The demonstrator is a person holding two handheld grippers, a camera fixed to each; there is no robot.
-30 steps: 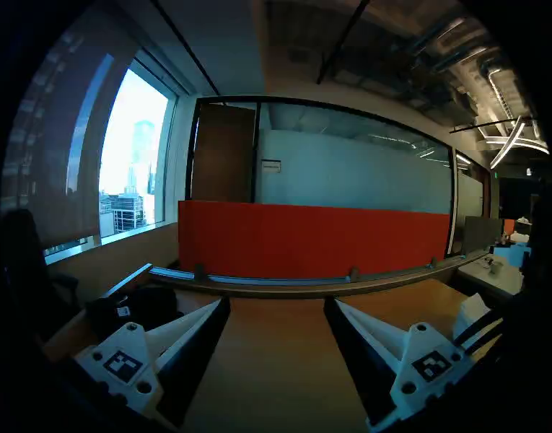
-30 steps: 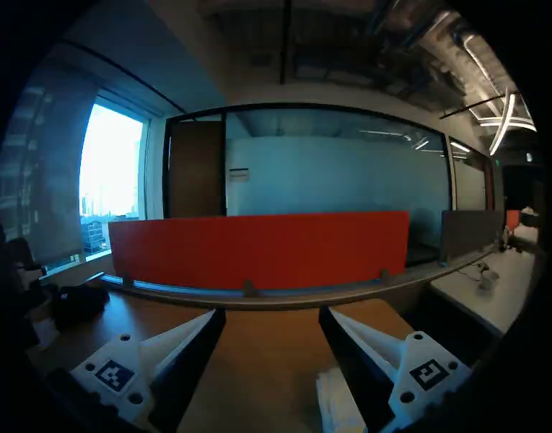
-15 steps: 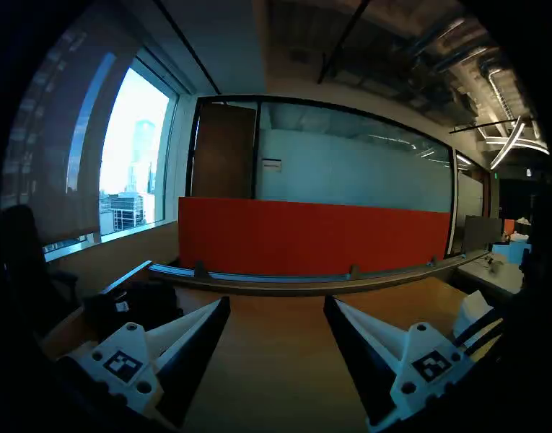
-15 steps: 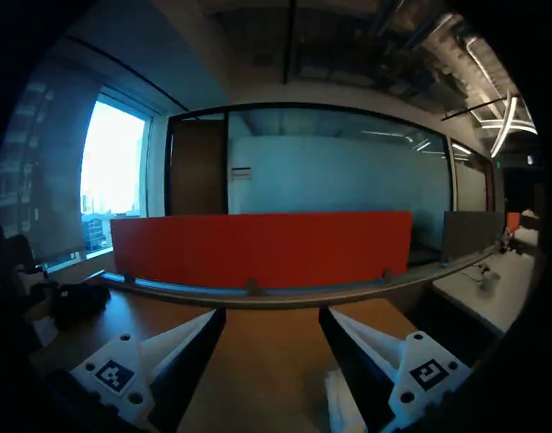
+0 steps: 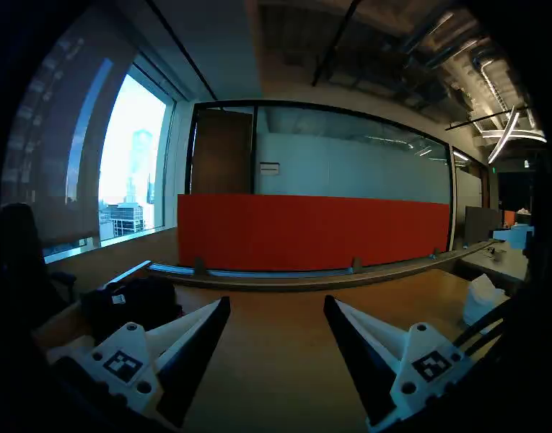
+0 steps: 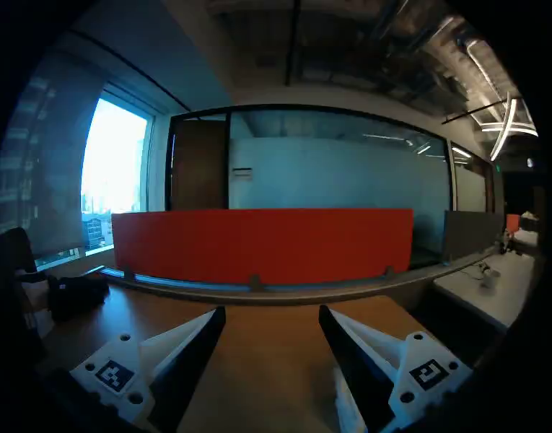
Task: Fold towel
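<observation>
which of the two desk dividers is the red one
The long divider straight ahead, behind the wooden desk, is red; the shorter divider to its right is grey.

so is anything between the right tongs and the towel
Nothing visible. The towel lies on the desk right beside the open right tongs, partly hidden behind one finger. The bag sits well off to the side.
</observation>
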